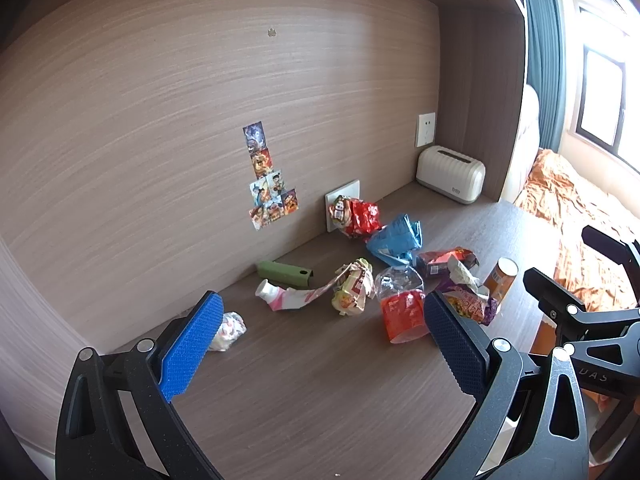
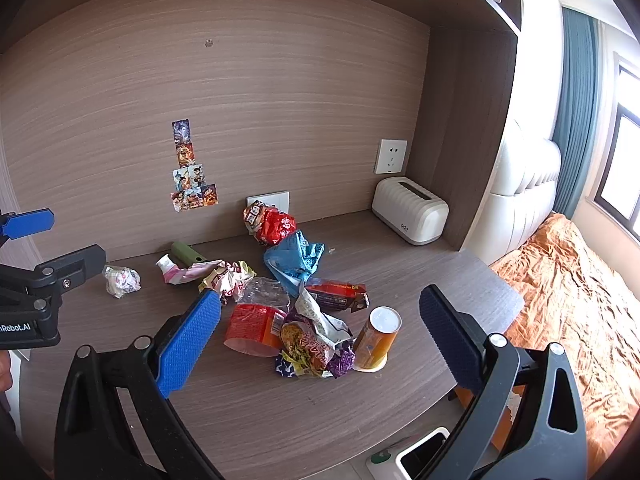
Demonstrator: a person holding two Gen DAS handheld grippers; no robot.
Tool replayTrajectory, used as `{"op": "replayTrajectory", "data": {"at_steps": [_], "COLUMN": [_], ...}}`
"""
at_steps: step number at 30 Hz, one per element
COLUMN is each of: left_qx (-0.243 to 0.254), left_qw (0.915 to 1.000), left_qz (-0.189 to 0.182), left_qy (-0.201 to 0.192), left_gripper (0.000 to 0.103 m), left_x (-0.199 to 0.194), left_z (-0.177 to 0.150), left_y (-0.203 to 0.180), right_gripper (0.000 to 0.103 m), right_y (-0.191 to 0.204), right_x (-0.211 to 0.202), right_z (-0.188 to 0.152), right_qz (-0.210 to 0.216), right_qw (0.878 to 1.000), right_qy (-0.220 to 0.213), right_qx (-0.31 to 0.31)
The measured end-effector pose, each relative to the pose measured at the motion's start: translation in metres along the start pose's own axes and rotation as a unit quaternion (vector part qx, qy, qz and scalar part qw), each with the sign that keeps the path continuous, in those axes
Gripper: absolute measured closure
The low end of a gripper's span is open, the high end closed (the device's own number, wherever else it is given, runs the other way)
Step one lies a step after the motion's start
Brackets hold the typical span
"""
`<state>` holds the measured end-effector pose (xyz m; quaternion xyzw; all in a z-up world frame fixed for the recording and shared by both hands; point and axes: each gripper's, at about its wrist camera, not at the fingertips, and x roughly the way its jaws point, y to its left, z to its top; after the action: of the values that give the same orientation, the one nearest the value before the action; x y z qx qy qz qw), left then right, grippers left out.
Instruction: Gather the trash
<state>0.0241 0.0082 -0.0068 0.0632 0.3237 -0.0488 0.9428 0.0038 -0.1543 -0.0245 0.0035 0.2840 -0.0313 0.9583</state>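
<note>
Trash lies across a wooden desk (image 2: 280, 412): a crumpled white paper ball (image 2: 122, 280) at the left, a pink-white squeezed tube (image 2: 176, 270), a green tube (image 2: 187, 254), a red snack bag (image 2: 274, 224), a blue bag (image 2: 296, 260), a clear bottle with a red label (image 2: 254, 320), a purple noodle wrapper (image 2: 314, 346) and an upright orange can (image 2: 376, 338). My right gripper (image 2: 320, 340) is open above the bottle and wrapper, holding nothing. My left gripper (image 1: 324, 344) is open and empty, above the desk near the paper ball (image 1: 228, 330) and bottle (image 1: 400, 312).
A white ribbed tissue box (image 2: 410, 210) stands at the back right under a wall socket (image 2: 390, 156). Stickers (image 2: 192, 176) are on the back panel. A bed with orange sheets (image 2: 580, 300) lies to the right. A white bin (image 2: 416, 458) sits below the desk's front edge.
</note>
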Motion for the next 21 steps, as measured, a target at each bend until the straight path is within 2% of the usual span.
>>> {"op": "replayTrajectory", "data": {"at_steps": [21], "left_qx": [-0.001], "left_qw": [1.0000], "left_qz": [0.000], "left_qy": [0.002], "left_gripper": [0.005], "left_x": [0.0032], "left_z": [0.0026], "left_y": [0.0006], "right_gripper": [0.004], "right_y": [0.0009], "right_x": [0.0034], "right_z": [0.0011], "right_qz": [0.005], "right_qw": [1.000], "right_qy": [0.002], "right_qx": [-0.002]}}
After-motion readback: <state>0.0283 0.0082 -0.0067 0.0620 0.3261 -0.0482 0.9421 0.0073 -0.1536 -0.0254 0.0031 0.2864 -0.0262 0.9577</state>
